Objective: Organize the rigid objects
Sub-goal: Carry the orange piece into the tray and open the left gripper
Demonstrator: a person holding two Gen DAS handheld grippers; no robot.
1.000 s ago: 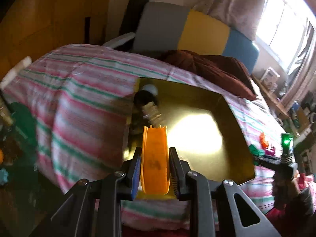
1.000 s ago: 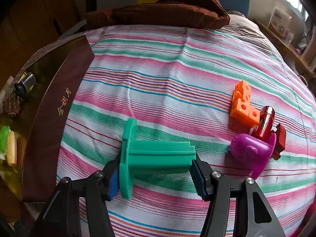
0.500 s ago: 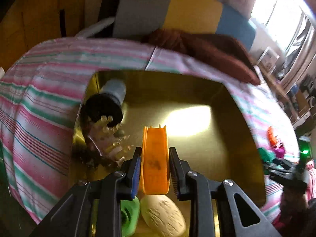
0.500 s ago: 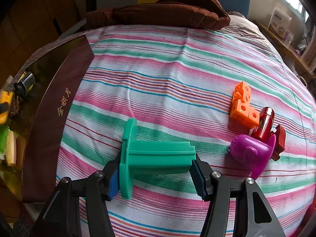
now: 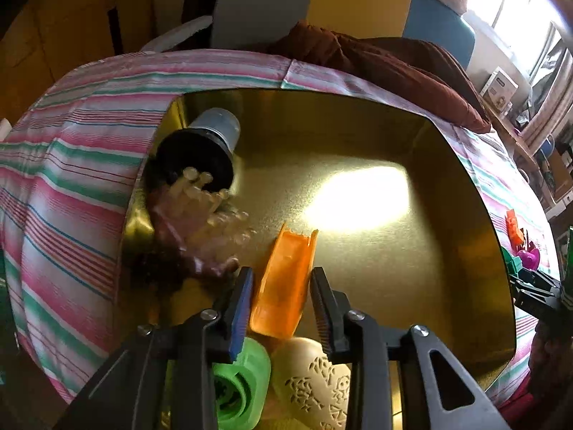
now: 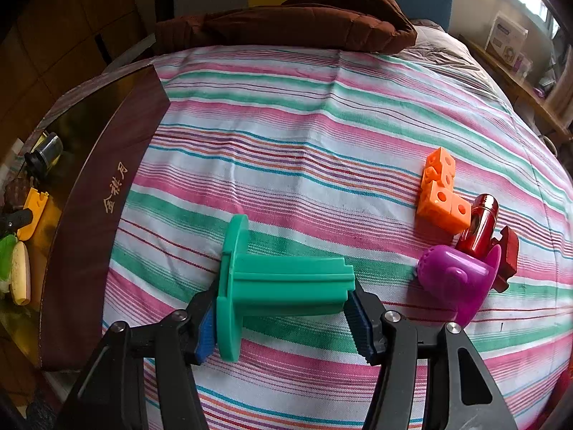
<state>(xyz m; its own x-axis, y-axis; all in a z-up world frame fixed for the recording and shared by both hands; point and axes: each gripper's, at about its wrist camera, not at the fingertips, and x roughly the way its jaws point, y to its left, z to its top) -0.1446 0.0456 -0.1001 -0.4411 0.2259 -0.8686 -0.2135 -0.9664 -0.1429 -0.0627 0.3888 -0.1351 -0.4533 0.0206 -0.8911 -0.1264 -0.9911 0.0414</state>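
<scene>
Inside the gold-lined box [image 5: 447,165], the left gripper [image 5: 283,304] was opening; the orange plastic channel piece [image 5: 286,283] lay tilted between its parted jaws, free of both pads. On the striped bedspread [image 6: 286,125], the right gripper [image 6: 283,308] clamped the teal plastic flanged spool [image 6: 283,283] lengthwise, end to end.

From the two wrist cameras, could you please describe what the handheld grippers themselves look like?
Both look alike. The left gripper and the right gripper each have two angular black fingers with triangular cut-outs and silver screw heads at the joints. Each carries one blue ridged pad and one darker ridged pad. In the left view, a green light glows on the right gripper. No cables, sleeves or markings are visible.
</scene>
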